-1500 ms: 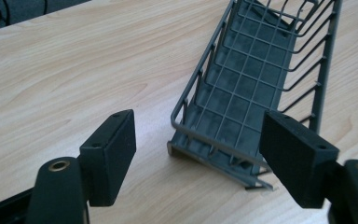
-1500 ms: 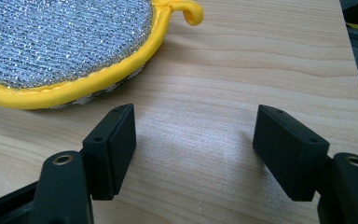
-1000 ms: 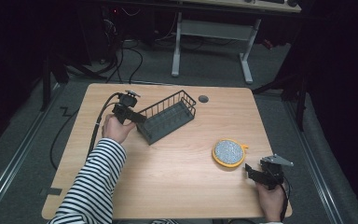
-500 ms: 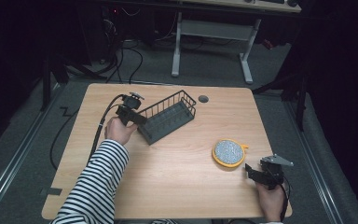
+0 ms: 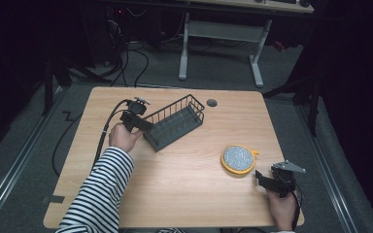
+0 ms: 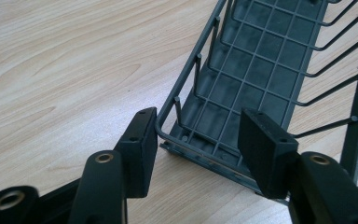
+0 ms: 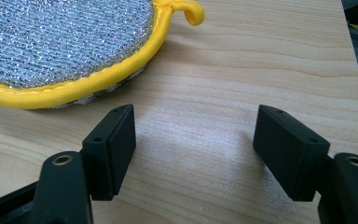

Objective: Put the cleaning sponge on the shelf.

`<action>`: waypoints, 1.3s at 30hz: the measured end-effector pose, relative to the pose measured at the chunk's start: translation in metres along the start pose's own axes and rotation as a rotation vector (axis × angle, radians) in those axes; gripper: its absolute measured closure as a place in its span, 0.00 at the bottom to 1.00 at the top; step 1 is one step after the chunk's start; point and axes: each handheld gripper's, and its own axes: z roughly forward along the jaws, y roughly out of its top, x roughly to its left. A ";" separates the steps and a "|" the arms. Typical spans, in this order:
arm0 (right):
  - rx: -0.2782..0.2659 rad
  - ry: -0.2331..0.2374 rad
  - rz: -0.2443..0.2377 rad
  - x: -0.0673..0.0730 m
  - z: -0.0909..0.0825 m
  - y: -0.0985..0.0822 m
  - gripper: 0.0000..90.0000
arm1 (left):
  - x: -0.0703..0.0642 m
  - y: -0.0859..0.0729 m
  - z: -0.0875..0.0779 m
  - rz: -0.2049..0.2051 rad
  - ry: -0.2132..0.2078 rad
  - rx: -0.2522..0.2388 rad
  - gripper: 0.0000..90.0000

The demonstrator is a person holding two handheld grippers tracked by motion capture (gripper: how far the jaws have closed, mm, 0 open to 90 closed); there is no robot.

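The person's left gripper (image 5: 144, 123) is clamped on the near end of the dark grey wire basket with a grid floor (image 5: 175, 125), which lies at an angle on the left half of the pale wooden table (image 5: 184, 189), towards the far side. From the left gripper view, one black pad (image 6: 142, 140) sits against the outside of the basket's (image 6: 261, 56) end corner, right at the bent rim wire, and the other pad (image 6: 263, 149) presses on the opposite side of that narrow end, so the end is caught between them; the jaws have just been closing, and the basket's end is what they closed onto. The striped sleeve (image 5: 97, 189) runs up from the near edge to that hand. Over at the near right corner, the right gripper (image 5: 266, 177) is held low over the table with its jaws spread wide and nothing but bare wood between them. The round scouring pad with a silvery mesh face and a yellow border (image 5: 239, 158) lies flat just beyond it, near but apart; in the right gripper view, its yellow edge (image 7: 74, 93) and small hanging loop (image 7: 189, 10) sit ahead of the left pad (image 7: 114, 147).
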 end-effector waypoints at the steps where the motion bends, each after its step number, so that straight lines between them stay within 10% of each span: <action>1: 0.000 0.000 0.000 0.000 0.000 0.000 0.33 | 0.000 -0.001 0.000 -0.001 -0.002 -0.002 0.54; 39: 0.001 -0.001 0.001 0.000 0.000 0.000 0.33 | -0.027 -0.043 -0.024 0.055 -0.094 -0.068 0.55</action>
